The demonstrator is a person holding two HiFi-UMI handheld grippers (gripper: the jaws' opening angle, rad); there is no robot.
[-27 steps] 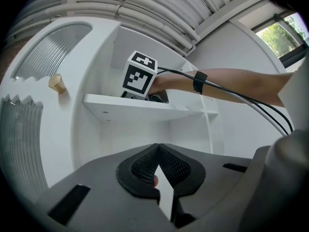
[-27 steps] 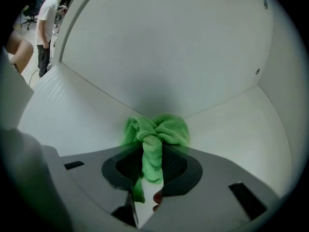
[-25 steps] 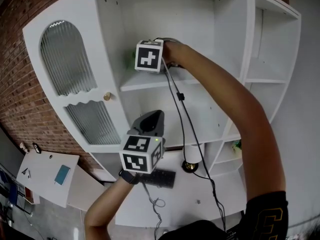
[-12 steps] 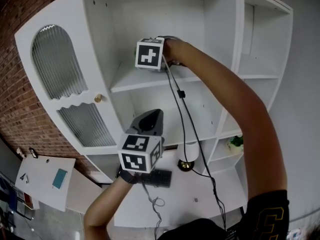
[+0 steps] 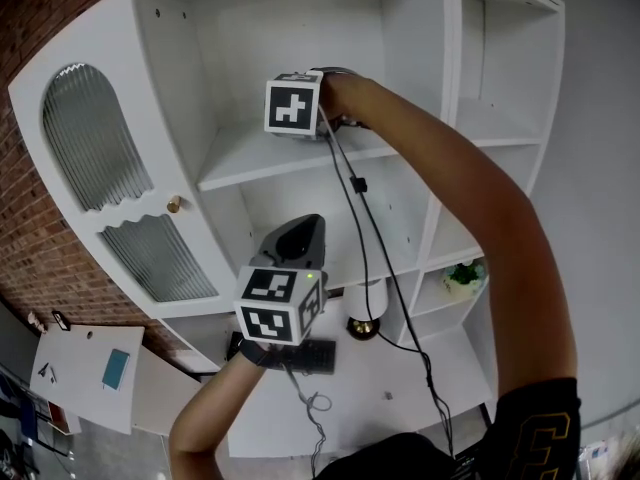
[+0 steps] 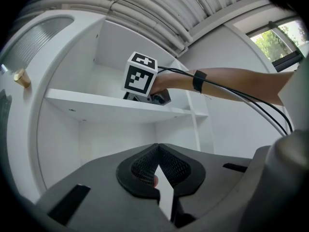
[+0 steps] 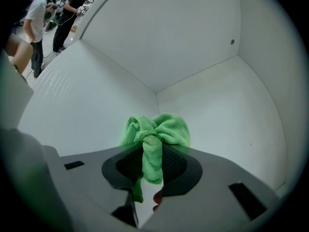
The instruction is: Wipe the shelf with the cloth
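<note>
A bunched green cloth [image 7: 157,132] is clamped between the jaws of my right gripper [image 7: 152,151]. It is pressed toward the back corner of the white upper shelf [image 5: 250,163]. In the head view only that gripper's marker cube [image 5: 292,106] and the arm behind it show; the cloth is hidden there. My left gripper [image 5: 298,240] hangs below that shelf, in front of the lower compartment. Its jaws [image 6: 157,170] are shut with nothing between them. From the left gripper view, the right gripper's cube [image 6: 140,79] rests on the shelf board [image 6: 96,104].
A cabinet door with ribbed glass [image 5: 95,138] and a brass knob [image 5: 174,205] stands to the left. Below are a lamp [image 5: 362,308], a dark keyboard-like object [image 5: 310,356] and a small green plant [image 5: 462,274] in a right cubby. A cable [image 5: 360,218] trails from the right gripper.
The head view has swung, so the cabinet sits further left in frame. Relative to the shelf, the right gripper with the cloth has slid slightly right. The left gripper has hardly moved.
</note>
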